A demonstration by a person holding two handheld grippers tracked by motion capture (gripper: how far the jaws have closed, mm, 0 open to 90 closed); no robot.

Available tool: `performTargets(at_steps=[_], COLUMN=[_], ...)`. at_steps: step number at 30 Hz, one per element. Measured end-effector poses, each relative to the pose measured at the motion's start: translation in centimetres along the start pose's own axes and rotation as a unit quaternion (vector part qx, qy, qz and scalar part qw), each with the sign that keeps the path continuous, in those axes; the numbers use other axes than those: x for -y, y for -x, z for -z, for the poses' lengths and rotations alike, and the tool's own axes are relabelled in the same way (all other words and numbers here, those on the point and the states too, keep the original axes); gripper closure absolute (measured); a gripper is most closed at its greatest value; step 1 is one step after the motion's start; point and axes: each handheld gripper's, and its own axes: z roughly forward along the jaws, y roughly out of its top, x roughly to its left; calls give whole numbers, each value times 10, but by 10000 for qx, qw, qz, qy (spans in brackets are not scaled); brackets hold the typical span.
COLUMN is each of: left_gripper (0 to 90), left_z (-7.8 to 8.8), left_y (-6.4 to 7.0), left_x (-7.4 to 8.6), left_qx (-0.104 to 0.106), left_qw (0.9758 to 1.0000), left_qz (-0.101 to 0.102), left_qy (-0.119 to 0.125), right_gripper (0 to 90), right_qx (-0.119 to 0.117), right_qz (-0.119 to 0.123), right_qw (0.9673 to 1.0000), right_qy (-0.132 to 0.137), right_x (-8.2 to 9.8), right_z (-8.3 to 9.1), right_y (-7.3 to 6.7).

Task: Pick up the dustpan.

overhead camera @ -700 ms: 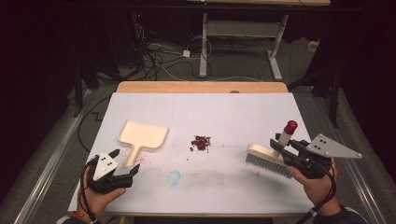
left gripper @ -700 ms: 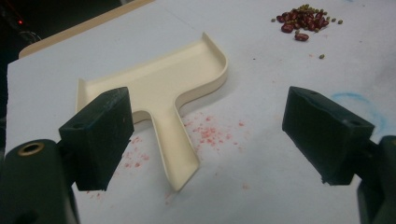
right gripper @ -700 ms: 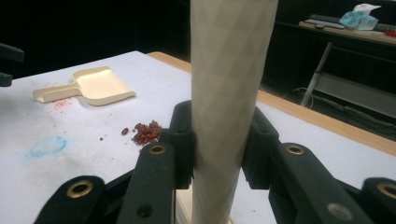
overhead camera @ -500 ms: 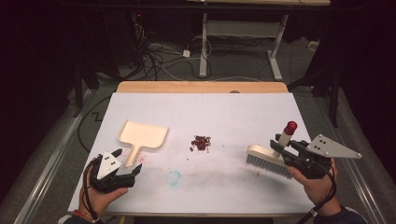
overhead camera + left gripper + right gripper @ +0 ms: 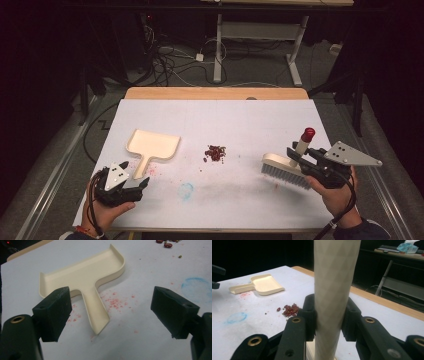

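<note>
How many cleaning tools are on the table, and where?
2. The cream dustpan lies on the table's left part, ahead of the left hand-held gripper. The brush is at the right, its handle clamped in the right hand-held gripper.

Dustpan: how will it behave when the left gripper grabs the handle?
The dustpan looks like thin moulded plastic, so probably stiff and light. It lies flat on the smooth table, so it may slide if nudged. The open left gripper flanks the narrow handle; gripped there, the wider pan may droop.
</note>
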Motion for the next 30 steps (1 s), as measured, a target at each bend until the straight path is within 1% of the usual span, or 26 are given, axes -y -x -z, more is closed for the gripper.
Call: performTargets(at_steps=[2, 3, 4, 5, 6, 8, 9, 10, 11, 12, 13, 14, 15, 17, 18, 19, 20, 21, 22, 23, 24, 28, 29, 30], left_gripper=[164, 165, 167, 172, 181, 183, 185, 196, 219, 293, 399, 430, 432, 487, 516, 516, 544, 613, 636, 637, 638, 640, 640, 641], left_z=[-5, -5, -9, -13, -26, -41, -41, -56, -56, -67, -71, -71, -76, -82, -82, -84, -85, -85, -86, -86, -88, -89, -87, -87], left_y=[-4, -4, -6, -9, -15, -21, -21, -26, -26, -30, -32, -32, -35, -42, -42, -42, -41, -41, -41, -42, -44, -47, -47, -47], left_x=[-2, -2, -2, -2, -4, -5, -5, -6, -6, -8, -9, -9, -10, -11, -11, -12, -13, -14, -15, -16, -18, -21, -25, -25], left_qx=[-80, -80, -158, -183, -187, -132, -132, -50, -50, -42, -101, -101, -54, 76, 76, 70, 56, 51, 58, 83, 107, 144, 106, 106], left_qw=[9998, 9998, 9993, 9987, 9964, 9931, 9931, 9898, 9898, 9887, 9877, 9877, 9864, 9843, 9843, 9851, 9853, 9856, 9858, 9860, 9856, 9852, 9857, 9857], left_qz=[95, 95, 163, 253, 533, 811, 811, 1010, 1010, 1017, 1024, 1024, 1109, 1376, 1376, 1319, 1316, 1268, 1243, 1207, 1220, 1190, 1053, 1053], left_qy=[-176, -176, -287, -397, -630, -839, -839, -999, -999, -1102, -1181, -1181, -1209, -1102, -1102, -1102, -1089, -1115, -1124, -1148, -1169, -1224, -1311, -1311], right_gripper=[697, 696, 696, 696, 696, 696, 696, 696, 696, 696, 696, 697, 696, 696, 696, 696, 696, 696, 696, 696, 696, 696, 697, 696], right_qx=[17, 20, 22, 27, 25, 15, 20, 20, 29, 27, 22, 6, -2, -14, -25, -25, -38, -70, -74, -68, -58, -38, -37, -28], right_qz=[-21, -21, -36, -16, -15, 22, 5, 12, 29, 36, 28, 46, 81, 153, 170, 170, 181, 175, 156, 145, 131, 108, 110, 108], right_qw=[10000, 10000, 10000, 10000, 10000, 10000, 10000, 10000, 10000, 10000, 10000, 10000, 9999, 9998, 9998, 9998, 9998, 9998, 9998, 9998, 9998, 9998, 9997, 9997], right_qy=[19, 19, 4, 5, -6, -28, -34, -44, -56, -66, -79, -87, -91, -94, -107, -107, -100, -110, -131, -136, -147, -189, -194, -203], right_x=[-1, -1, -1, 0, 0, 0, 0, 0, 0, 0, 0, 0, 0, 0, 0, 0, 0, 0, 0, 1, 1, 2, 3, 3], right_z=[-1, -2, -2, -2, -3, -3, -3, -3, -3, -3, -3, -3, -3, -3, -3, -3, -3, -4, -5, -5, -6, -6, -6, -5], right_y=[1, 2, 1, 1, 0, 0, -1, -2, -2, -2, -3, -3, -4, -7, -8, -8, -9, -8, -8, -8, -7, -6, -7, -7])
